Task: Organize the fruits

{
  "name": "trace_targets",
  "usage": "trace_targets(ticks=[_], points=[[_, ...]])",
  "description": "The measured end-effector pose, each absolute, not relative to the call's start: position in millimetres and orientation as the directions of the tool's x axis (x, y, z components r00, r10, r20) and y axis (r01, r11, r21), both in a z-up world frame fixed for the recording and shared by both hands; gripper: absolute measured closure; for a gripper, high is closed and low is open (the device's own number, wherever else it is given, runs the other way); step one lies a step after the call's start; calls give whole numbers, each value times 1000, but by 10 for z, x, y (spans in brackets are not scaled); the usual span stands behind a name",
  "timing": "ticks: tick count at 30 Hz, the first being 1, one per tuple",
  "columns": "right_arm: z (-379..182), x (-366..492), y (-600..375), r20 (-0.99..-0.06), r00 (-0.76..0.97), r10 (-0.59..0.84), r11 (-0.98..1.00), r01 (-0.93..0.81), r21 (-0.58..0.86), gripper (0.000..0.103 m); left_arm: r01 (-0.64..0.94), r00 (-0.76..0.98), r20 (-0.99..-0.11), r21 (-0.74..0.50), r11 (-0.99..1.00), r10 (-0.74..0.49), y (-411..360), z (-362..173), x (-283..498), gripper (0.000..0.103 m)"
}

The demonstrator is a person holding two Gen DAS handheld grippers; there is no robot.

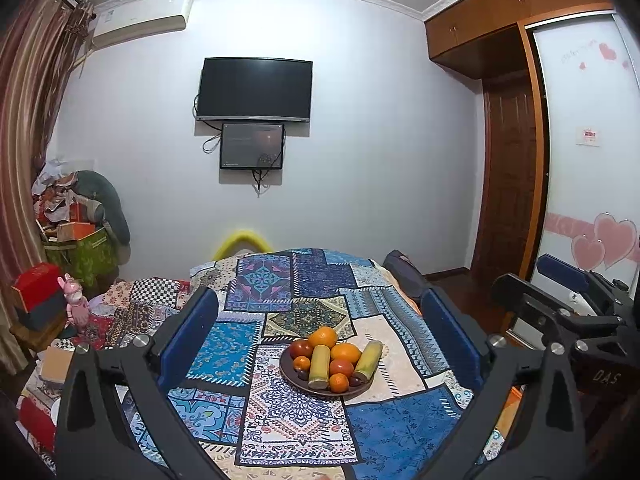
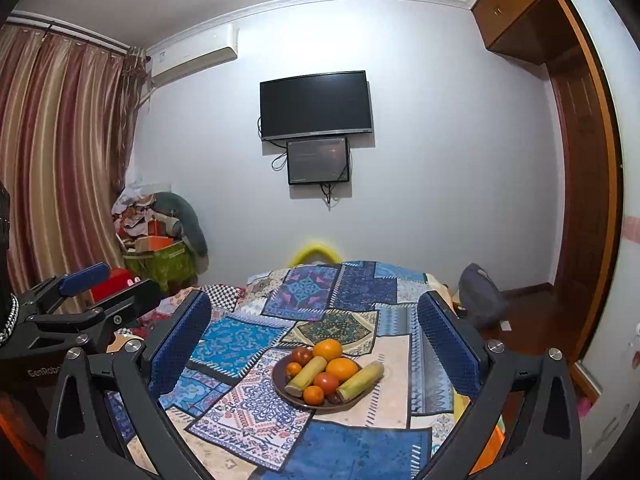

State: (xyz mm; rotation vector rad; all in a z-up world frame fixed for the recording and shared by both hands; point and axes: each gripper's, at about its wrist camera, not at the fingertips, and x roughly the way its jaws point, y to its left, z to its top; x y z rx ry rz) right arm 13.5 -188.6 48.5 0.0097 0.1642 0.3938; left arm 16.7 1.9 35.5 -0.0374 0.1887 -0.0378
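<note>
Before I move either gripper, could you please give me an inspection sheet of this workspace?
Surface: patchwork cloth covers the table.
Job's things: brown plate holds oranges, tomatoes and two sugarcane pieces; one piece overhangs the rim.
Clutter: pink bunny figure, red box and a heaped green bin to the left.
Grippers: left gripper and right gripper both open, empty, short of the plate.
Cables: loose leads hang below the wall TV and small screen.
Surroundings: curtains, air conditioner, wardrobe.
</note>
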Motion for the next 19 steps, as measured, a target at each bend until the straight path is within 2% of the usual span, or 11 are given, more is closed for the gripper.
trace_targets(ticks=[19], points=[[456,205,-1911,-177,906,384,923,-378,64,0,52,977,-205,-40,998,-59,17,354,212,0]])
